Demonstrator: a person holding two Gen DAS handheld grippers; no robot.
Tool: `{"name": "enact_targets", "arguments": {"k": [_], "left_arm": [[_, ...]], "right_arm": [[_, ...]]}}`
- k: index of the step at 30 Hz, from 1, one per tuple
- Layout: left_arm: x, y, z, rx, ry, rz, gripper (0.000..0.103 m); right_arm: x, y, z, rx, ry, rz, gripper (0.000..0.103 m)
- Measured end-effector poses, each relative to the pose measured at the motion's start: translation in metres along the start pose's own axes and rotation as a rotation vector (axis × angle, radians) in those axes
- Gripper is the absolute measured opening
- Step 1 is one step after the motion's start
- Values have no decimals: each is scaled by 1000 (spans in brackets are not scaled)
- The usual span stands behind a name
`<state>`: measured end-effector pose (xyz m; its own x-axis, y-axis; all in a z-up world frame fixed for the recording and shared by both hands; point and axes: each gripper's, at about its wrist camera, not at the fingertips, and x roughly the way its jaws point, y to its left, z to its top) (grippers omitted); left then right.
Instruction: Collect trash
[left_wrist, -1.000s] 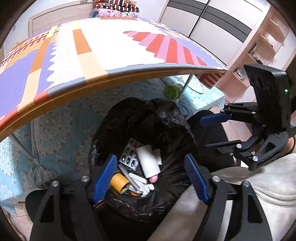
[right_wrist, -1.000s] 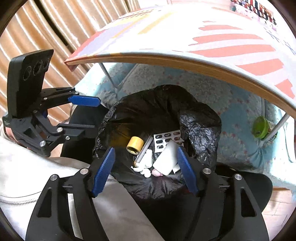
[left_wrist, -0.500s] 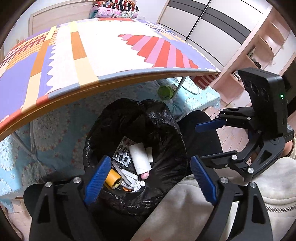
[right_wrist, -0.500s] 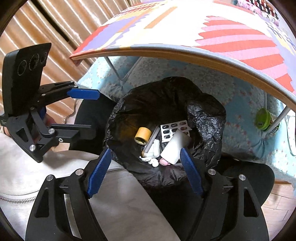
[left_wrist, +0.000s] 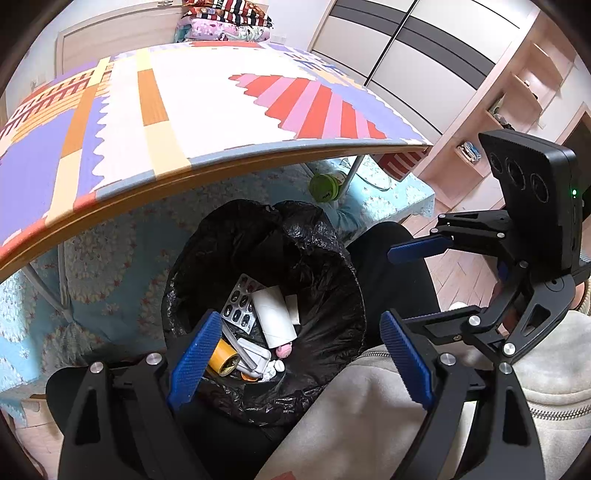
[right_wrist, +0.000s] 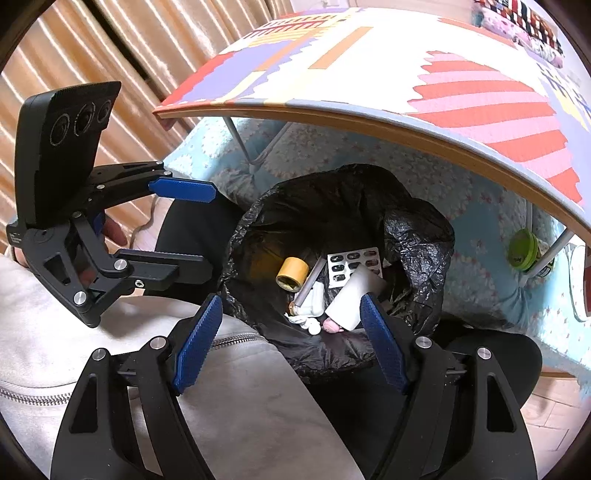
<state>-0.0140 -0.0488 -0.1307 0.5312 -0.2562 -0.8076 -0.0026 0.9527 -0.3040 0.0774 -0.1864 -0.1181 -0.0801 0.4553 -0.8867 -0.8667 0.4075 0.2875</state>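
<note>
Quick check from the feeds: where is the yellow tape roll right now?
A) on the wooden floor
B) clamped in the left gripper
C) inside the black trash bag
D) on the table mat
C: the yellow tape roll lies among the trash inside the black trash bag, and both grippers are open and empty.

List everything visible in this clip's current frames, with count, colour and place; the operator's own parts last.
bin bag: 1, black, open on the floor below the table edge
tape roll: 1, yellow, in the bag
blister pack: 1, silver with dark pockets, in the bag
paper tube: 1, white, in the bag beside the blister pack
pink scrap: 1, pink, at the near side of the bag
table: 1, multicoloured patterned top, above the bag
green lid: 1, green, by a table leg
bedding: pale blue floral, under the table
left gripper: 1, black with blue pads, open, holding nothing
right gripper: 1, black with blue pads, open, holding nothing
</note>
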Motion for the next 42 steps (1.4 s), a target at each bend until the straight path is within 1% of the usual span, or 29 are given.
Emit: {"name": "enact_targets", "arguments": {"k": [5,12,14,23,42], "left_arm": [[-1,-4,0,14,-1,2,84],[-1,-3,1,6,-3,-2,84],[-3,-3,1,4,-15,-4,84],[-2,-1,1,-4,-10,10,84],[-3,-2,0,3,-10,2,84]], "right_arm": [[-1,1,0,-1,-3,-5,77],[-1,0,0,-1,-3,-3,77],[-1,0,0,-2,-1,-4,77],[-1,4,0,-13,1,-6,77],[-1,2,0,-8,-1,-9,77]]}}
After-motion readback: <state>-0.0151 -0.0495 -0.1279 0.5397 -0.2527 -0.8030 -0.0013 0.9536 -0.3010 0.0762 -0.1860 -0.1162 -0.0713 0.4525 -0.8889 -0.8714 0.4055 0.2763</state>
